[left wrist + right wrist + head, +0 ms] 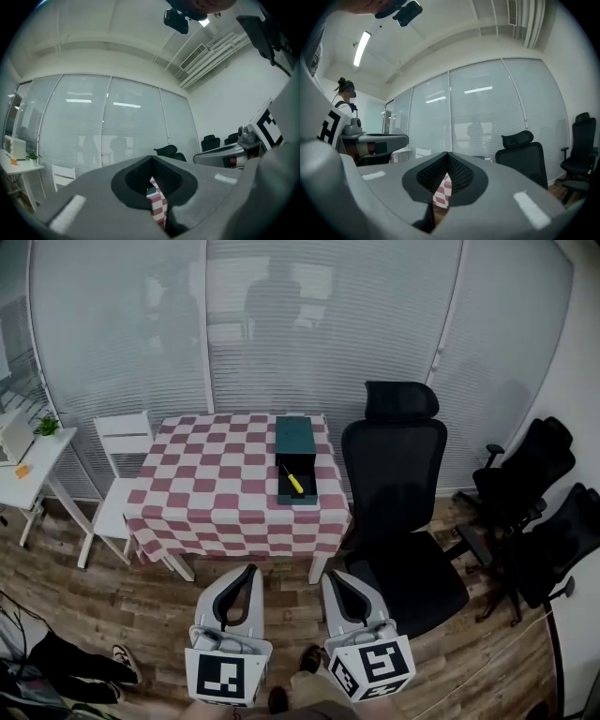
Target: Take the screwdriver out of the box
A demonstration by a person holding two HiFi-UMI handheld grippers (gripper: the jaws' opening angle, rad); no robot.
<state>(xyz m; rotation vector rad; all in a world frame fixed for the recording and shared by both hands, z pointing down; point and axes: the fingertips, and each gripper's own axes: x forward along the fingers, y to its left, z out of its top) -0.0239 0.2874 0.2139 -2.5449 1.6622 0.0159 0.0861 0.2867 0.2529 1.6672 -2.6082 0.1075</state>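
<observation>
The left gripper [249, 570] and right gripper [332, 577] are both closed and empty. The yellow-handled screwdriver [294, 480] lies in the open box [298, 502] well ahead, apparently pointing away. The right gripper is slightly nearer.

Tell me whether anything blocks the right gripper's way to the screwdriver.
Nothing visible does. The screwdriver lies in the open box on the table, with only floor between. The black chair stands to the side of the right gripper, not across its path.
</observation>
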